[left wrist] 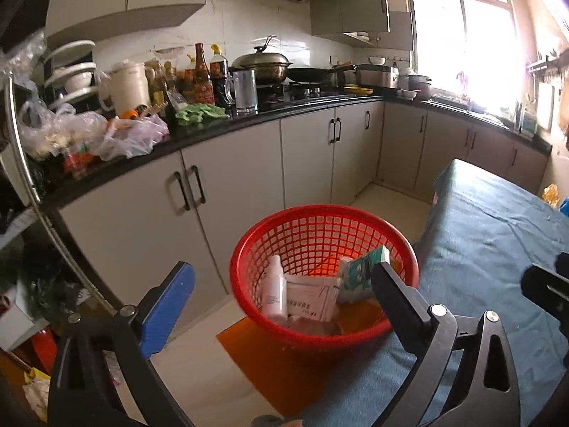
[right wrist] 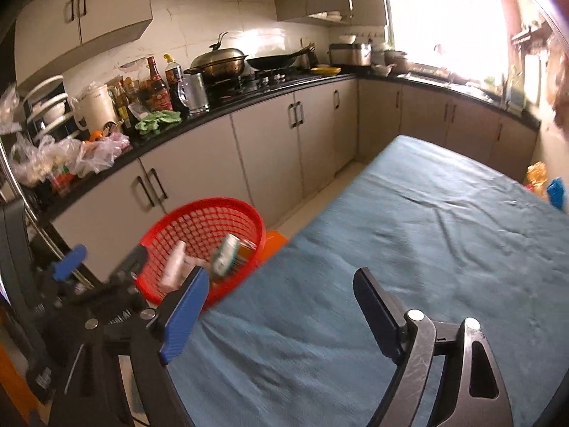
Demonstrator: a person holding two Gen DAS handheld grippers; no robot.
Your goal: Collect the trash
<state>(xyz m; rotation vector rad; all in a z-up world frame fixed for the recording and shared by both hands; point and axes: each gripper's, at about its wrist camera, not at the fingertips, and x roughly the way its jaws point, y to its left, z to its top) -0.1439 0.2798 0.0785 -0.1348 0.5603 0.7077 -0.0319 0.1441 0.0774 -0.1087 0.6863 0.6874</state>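
Observation:
A red mesh basket [left wrist: 322,209] stands on the floor beside the table. Inside it lie a white bottle [left wrist: 274,290], a white paper packet [left wrist: 311,299] and a green-and-white carton [left wrist: 361,274]. My left gripper [left wrist: 281,274] hangs open above and in front of the basket, nothing between its fingers. My right gripper [right wrist: 281,277] stands open over the blue table cloth, also empty. The right wrist view shows the basket [right wrist: 199,203] at lower left with the bottle [right wrist: 174,267] and carton [right wrist: 225,252] in it, and the left gripper [right wrist: 101,259] open beside it.
A table under a blue-green cloth [right wrist: 409,231] fills the right. An orange mat [left wrist: 284,363] lies under the basket. Grey cabinets [left wrist: 231,178] and a cluttered black counter [left wrist: 213,130] run behind. A yellow bag [right wrist: 537,174] and a blue object [right wrist: 556,186] sit by the table's far right.

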